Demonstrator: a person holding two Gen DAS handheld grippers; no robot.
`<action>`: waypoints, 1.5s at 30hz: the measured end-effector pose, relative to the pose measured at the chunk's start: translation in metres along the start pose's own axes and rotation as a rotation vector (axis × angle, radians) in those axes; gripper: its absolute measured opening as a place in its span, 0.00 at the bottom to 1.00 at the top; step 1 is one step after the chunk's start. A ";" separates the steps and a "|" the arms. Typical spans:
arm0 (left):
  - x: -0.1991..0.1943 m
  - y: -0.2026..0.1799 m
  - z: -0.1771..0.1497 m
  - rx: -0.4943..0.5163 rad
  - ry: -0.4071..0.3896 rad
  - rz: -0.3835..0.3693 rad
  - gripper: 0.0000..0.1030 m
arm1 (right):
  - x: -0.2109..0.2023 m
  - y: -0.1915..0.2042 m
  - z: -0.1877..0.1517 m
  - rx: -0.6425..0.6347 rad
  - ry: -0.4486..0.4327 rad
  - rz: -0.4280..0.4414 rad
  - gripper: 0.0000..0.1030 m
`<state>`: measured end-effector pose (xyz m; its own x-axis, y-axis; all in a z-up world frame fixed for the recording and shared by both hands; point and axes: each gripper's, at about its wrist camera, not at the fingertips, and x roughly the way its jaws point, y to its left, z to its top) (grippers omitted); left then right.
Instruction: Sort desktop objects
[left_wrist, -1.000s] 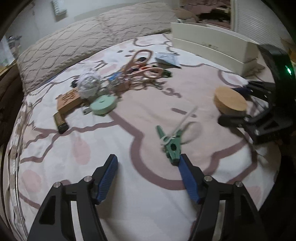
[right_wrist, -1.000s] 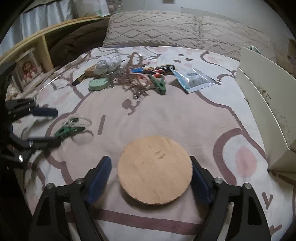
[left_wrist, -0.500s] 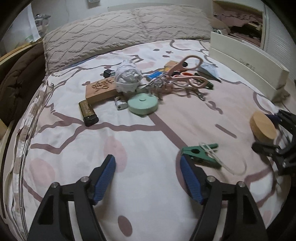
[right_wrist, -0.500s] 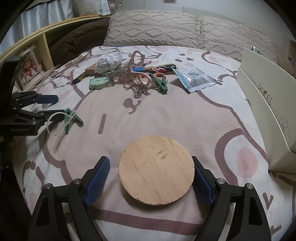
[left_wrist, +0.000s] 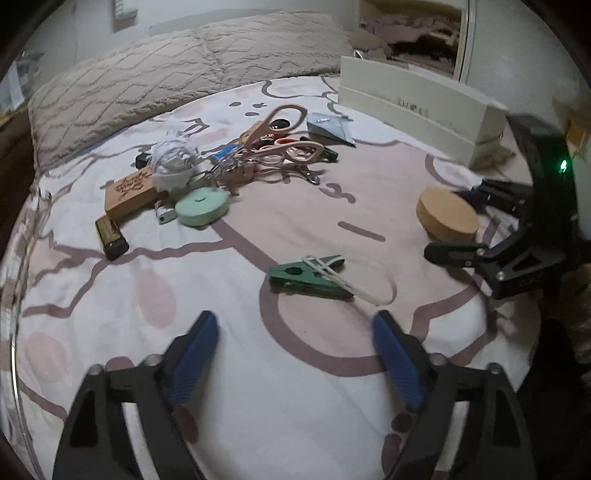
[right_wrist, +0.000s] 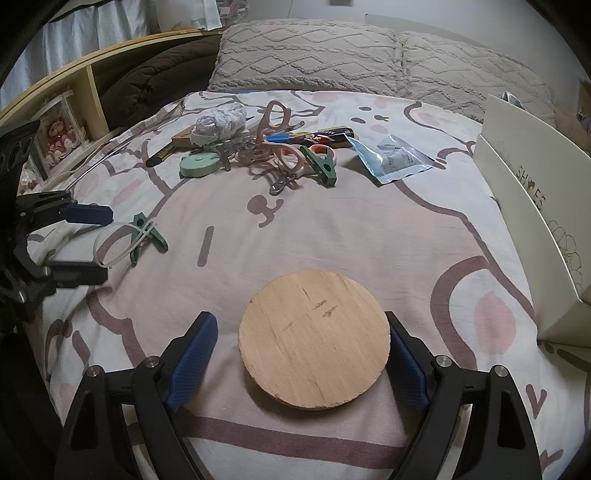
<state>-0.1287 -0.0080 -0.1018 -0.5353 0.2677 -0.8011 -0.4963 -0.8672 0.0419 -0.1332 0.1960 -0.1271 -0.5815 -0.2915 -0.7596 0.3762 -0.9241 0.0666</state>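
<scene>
A green clip (left_wrist: 308, 278) with a white loop of cord lies on the bed sheet just ahead of my open, empty left gripper (left_wrist: 295, 343); it also shows in the right wrist view (right_wrist: 144, 236). A round wooden disc (right_wrist: 314, 338) lies flat between the fingers of my open right gripper (right_wrist: 299, 350), close to the right pad, with a gap at the left pad. The disc (left_wrist: 448, 214) and the right gripper (left_wrist: 476, 225) show at the right of the left wrist view. A pile of small objects lies further back, with pink scissors (left_wrist: 280, 136) and a mint round case (left_wrist: 201, 210).
A wooden block (left_wrist: 127, 192), a crumpled paper ball (left_wrist: 173, 162), a dark lighter (left_wrist: 110, 238), a second green clip (right_wrist: 319, 164) and a blue packet (right_wrist: 391, 158) lie in or near the pile. A white shoe box (right_wrist: 535, 206) stands at the right. Pillows (right_wrist: 314, 55) lie behind.
My left gripper has swung and drawn back from the green clip, which now lies flat ahead of it. My right gripper and the wooden disc have hardly moved.
</scene>
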 end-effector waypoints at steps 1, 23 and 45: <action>0.001 -0.003 0.000 0.013 0.002 0.005 0.90 | 0.000 0.000 0.000 0.000 0.000 0.000 0.85; 0.021 -0.014 0.018 -0.026 -0.016 0.127 0.86 | 0.001 0.001 -0.004 -0.030 0.020 0.001 1.00; 0.023 -0.004 0.015 -0.080 -0.030 0.061 0.57 | -0.013 -0.008 -0.012 0.055 -0.104 -0.031 0.67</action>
<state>-0.1492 0.0079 -0.1115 -0.5838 0.2244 -0.7803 -0.4063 -0.9128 0.0415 -0.1200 0.2104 -0.1252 -0.6647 -0.2842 -0.6909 0.3187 -0.9443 0.0818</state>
